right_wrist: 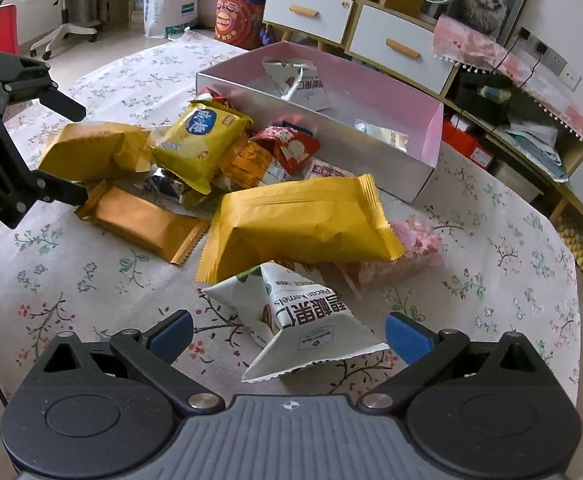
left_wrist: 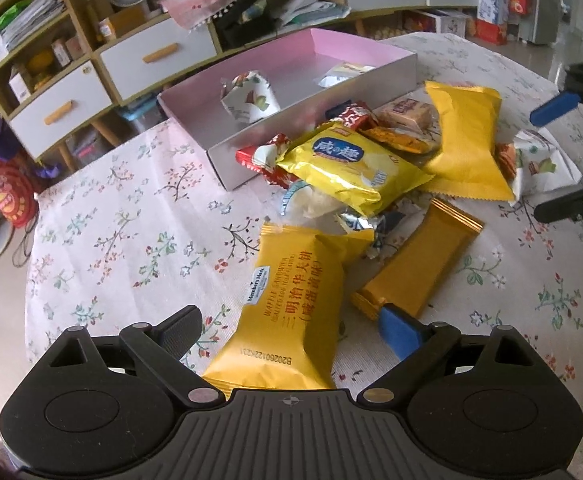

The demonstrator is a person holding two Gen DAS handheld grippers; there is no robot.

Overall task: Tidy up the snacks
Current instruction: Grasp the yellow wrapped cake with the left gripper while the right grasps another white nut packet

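Observation:
A pile of snack packets lies on the floral tablecloth beside a pink-lined box (left_wrist: 227, 160) (right_wrist: 431, 140). My left gripper (left_wrist: 291, 330) is open, its fingers on either side of a yellow waffle sandwich packet (left_wrist: 287, 312) that lies on the cloth. My right gripper (right_wrist: 289, 332) is open around a white pecan kernels packet (right_wrist: 303, 320), also on the cloth. The box holds a white packet (left_wrist: 251, 96) (right_wrist: 303, 80) and a silver one (left_wrist: 343, 72). The pile holds a yellow-and-blue packet (left_wrist: 347, 160) (right_wrist: 203, 140), a big yellow packet (right_wrist: 299, 224) and a gold bar packet (left_wrist: 419, 264) (right_wrist: 143, 224).
The right gripper shows at the right edge of the left wrist view (left_wrist: 571, 152); the left gripper shows at the left edge of the right wrist view (right_wrist: 11, 140). A pink snack (right_wrist: 399, 256) lies behind the pecan packet. Drawer cabinets (left_wrist: 131, 60) stand beyond the table.

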